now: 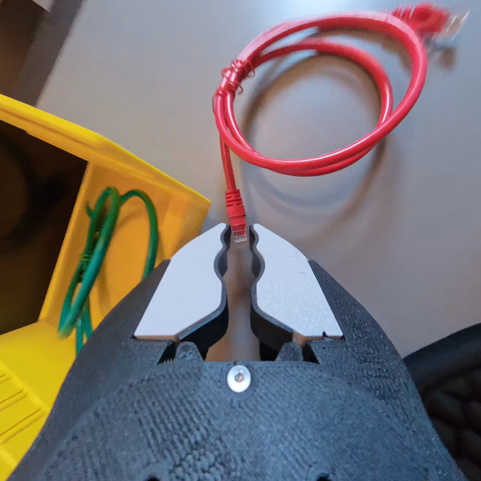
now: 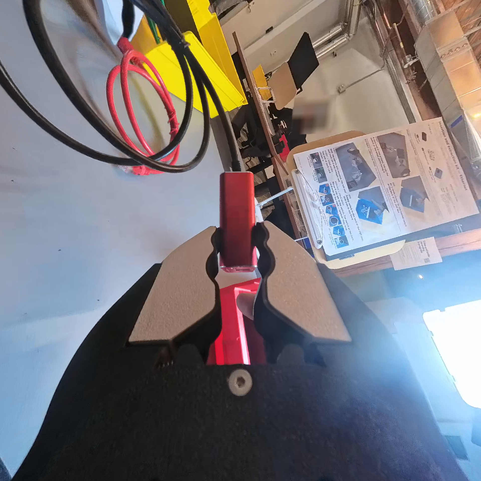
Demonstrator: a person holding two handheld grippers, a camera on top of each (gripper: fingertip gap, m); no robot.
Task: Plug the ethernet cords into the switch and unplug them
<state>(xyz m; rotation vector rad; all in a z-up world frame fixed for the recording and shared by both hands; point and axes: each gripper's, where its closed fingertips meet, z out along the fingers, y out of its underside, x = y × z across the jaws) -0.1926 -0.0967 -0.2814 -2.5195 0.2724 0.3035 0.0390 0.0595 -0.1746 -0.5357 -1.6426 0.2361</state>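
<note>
In the left wrist view my left gripper [image 1: 240,235] is shut on the clear plug end of a coiled red ethernet cord [image 1: 312,109], held above the grey table [image 1: 156,78]. The cord's other plug [image 1: 426,18] hangs blurred at the top right. In the right wrist view my right gripper [image 2: 235,242] is shut on a small red metal switch [image 2: 236,218], with a black cable [image 2: 182,86] leaving its far end. The red cord [image 2: 145,104] also shows in that view, beyond the black cable loops.
A yellow bin [image 1: 125,166] at the left holds a coiled green cord [image 1: 104,247]; it also shows in the right wrist view [image 2: 187,70]. A red bin [image 2: 231,325] lies under my right gripper. A clipboard with an instruction sheet [image 2: 377,187] stands at the right. The tips of one gripper are about 30 cm away from the tips of the other.
</note>
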